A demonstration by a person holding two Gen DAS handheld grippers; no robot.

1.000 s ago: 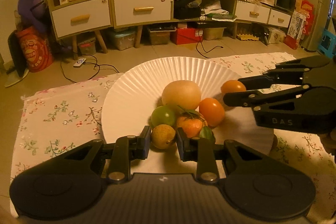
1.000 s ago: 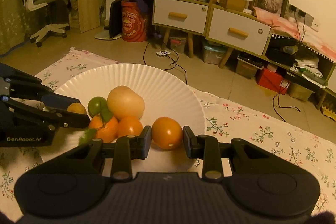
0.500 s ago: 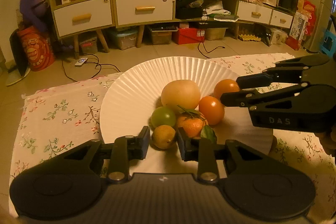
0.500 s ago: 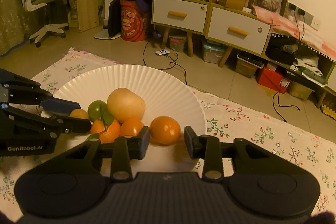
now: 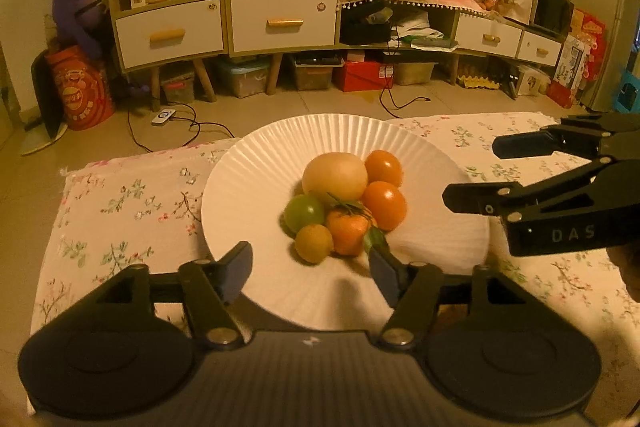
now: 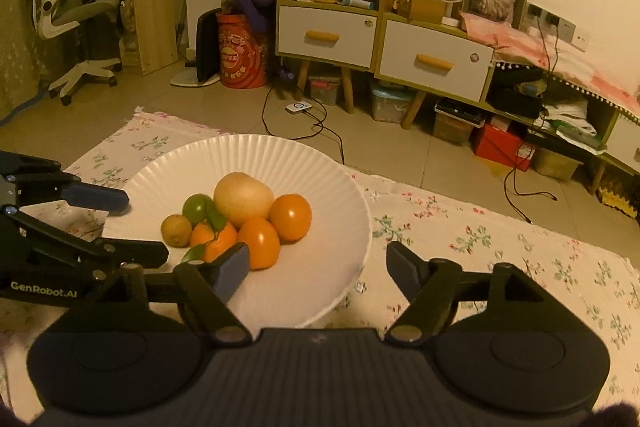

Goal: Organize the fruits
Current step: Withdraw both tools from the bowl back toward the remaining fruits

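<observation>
A white paper plate (image 5: 248, 187) (image 6: 352, 195) holds a pile of fruit. In it are a large pale fruit (image 5: 334, 175) (image 6: 244, 197), two oranges (image 5: 383, 167) (image 5: 384, 205), a green fruit (image 5: 305, 213), a leafy mandarin (image 5: 348, 231) and a small yellow-brown fruit (image 5: 314, 243) (image 6: 176, 230). My left gripper (image 5: 312, 269) (image 6: 140, 227) is over the plate's near side with its jaws opening. The small fruit lies just ahead of the gap, touched by neither pad. My right gripper (image 6: 318, 267) (image 5: 472, 171) is at the plate's right rim, jaws opening with nothing between them.
The plate lies on a floral cloth (image 5: 120, 211) (image 6: 500, 239) over a low surface. Beyond it are bare floor with cables (image 6: 320, 123), drawer cabinets (image 5: 224, 27) and storage boxes. An office chair (image 6: 68, 23) stands far left in the right wrist view.
Both grippers went from shut to open. The left let go of the small yellow-brown fruit. The right let go of an orange, now against the pile, and drew back to the plate's right rim.
</observation>
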